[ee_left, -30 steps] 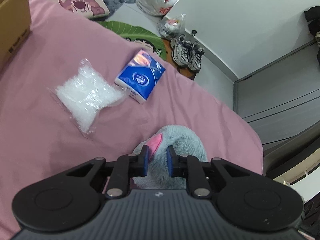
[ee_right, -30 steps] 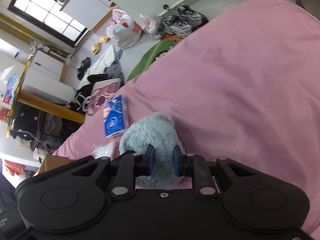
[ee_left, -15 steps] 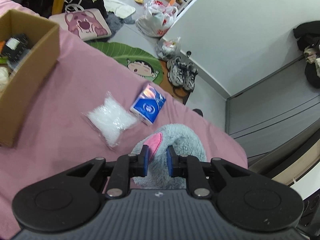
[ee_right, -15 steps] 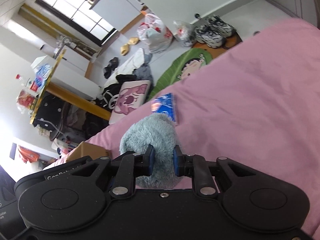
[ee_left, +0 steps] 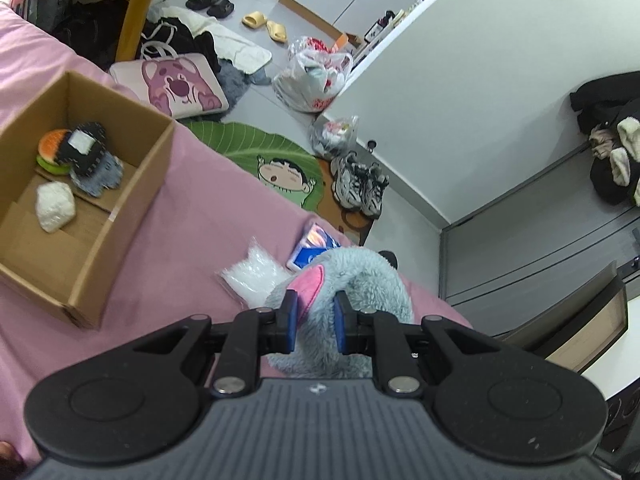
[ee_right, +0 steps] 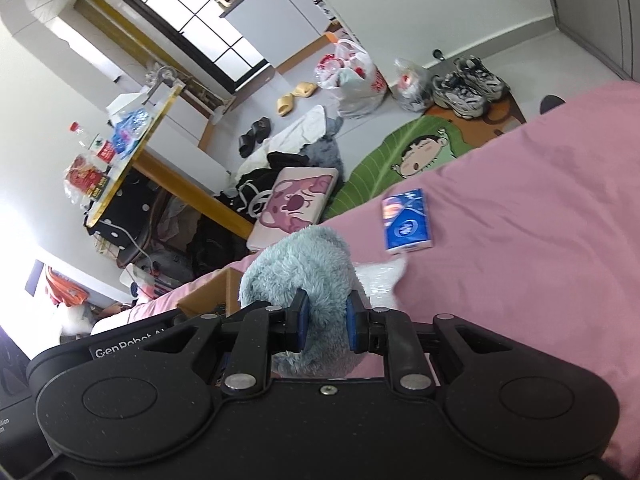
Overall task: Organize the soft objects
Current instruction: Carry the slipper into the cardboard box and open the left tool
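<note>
While clamped from two sides, hangs above the pink bed (ee_left: 208, 208) to the right of the cardboard box (ee_left: 132, 200): blue plush toy (ee_left: 360, 280), pink patch showing, pinched narrow between the pads of the left gripper (ee_left: 314, 318). Seen from the left wrist, below and just left of the plush, lying on the bed: clear bag of white pellets (ee_left: 256, 280), and touching its far corner a blue tissue pack (ee_left: 312, 246), partly hidden behind the fur. Already inside the box: a white pellet bag (ee_left: 56, 206), a denim piece (ee_left: 98, 170) and a burger-shaped toy (ee_left: 52, 152), with bare floor left near the front wall.

Seen from the right wrist: right gripper (ee_right: 324, 326) likewise closed narrow on the plush's (ee_right: 300, 264) fur, box rim (ee_right: 208, 294) just visible left of and behind the toy, tissue pack (ee_right: 406, 222) well right of the box on the bed (ee_right: 520, 240), pellet bag (ee_right: 380, 280) peeking out beside the plush.

Likely trouble from here: uneven release, leaving the toy dangling from one gripper and swinging past the box wall; catching the near box wall on the way over and shoving the light box along the bed; thin pinch on loose fur slipping under the toy's weight; landing on the burger toy and denim instead of the free floor, leaving the plush perched above the rim.
</note>
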A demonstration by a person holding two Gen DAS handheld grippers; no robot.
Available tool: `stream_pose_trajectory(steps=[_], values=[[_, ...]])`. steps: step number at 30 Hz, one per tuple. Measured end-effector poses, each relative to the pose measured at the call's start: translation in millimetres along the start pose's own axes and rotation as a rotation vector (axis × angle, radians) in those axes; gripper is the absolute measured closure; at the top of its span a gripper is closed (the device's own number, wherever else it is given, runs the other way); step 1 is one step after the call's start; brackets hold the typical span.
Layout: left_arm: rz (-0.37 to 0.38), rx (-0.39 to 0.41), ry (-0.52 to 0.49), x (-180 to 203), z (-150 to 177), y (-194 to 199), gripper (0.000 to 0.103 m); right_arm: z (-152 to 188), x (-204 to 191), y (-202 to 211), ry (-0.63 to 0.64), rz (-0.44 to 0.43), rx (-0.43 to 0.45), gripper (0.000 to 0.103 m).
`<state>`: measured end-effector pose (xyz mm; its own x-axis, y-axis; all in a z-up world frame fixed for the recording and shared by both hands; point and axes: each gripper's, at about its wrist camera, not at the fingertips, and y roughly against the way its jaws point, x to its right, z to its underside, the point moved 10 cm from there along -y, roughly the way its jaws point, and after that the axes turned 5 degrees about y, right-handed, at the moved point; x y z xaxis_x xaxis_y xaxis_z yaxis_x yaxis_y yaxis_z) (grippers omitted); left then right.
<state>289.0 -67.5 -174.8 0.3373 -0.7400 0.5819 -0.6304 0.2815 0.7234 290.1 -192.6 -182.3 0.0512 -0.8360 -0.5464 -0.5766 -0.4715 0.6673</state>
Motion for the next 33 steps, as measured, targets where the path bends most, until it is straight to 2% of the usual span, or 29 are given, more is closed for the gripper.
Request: stream_pose_trajectory(steps=[14, 33], values=[[0.024, 0.061, 0.045, -44, -31, 50, 0.086, 17, -69, -4, 0.074, -0.018, 0.003, 0.084], [0.002, 0.118, 0.106, -130, -82, 95, 0.086, 53, -161, -45, 0.158, -0.054, -0.040, 0.084]])
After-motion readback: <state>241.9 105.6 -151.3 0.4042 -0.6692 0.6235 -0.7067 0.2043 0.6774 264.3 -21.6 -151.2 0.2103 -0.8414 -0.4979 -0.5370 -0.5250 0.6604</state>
